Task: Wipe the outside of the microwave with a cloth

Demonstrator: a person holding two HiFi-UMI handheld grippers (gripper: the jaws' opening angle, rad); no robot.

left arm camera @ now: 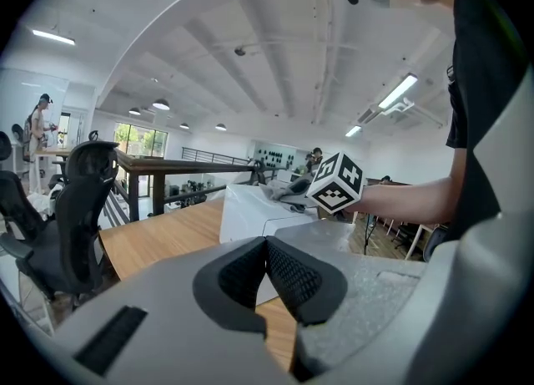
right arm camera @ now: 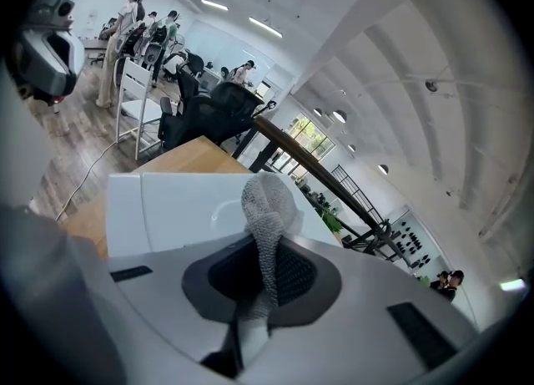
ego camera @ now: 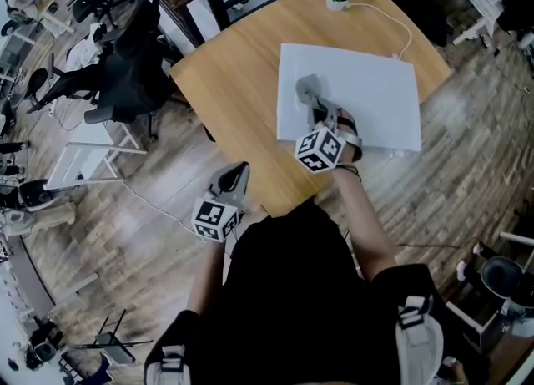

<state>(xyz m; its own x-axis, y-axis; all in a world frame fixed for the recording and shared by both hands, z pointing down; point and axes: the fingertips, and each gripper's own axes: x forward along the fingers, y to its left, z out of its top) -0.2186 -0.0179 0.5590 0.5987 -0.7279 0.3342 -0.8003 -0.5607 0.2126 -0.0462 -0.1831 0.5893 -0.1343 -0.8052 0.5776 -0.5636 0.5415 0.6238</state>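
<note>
Head cam: high up, faces steeply down on table [ego camera: 234, 83], microwave [ego camera: 367, 91] and both grippers; wide fov, room all round. Left gripper [ego camera: 236, 176] cam: low, off the table's near edge, faces across the tabletop, tilted up, ceiling [left arm camera: 250, 41] fills the top half, microwave at mid-distance. Right gripper [ego camera: 315, 106] cam: very near, just over the microwave top, looks along it twd railing [right arm camera: 334, 183] and chairs [right arm camera: 209, 108], cloth [right arm camera: 269, 208] in fg. Shared: microwave + table in all 3; left cam also catches the right gripper.

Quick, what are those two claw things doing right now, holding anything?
Left gripper: closed, empty.
Right gripper: closed on the cloth, above the microwave.
</note>
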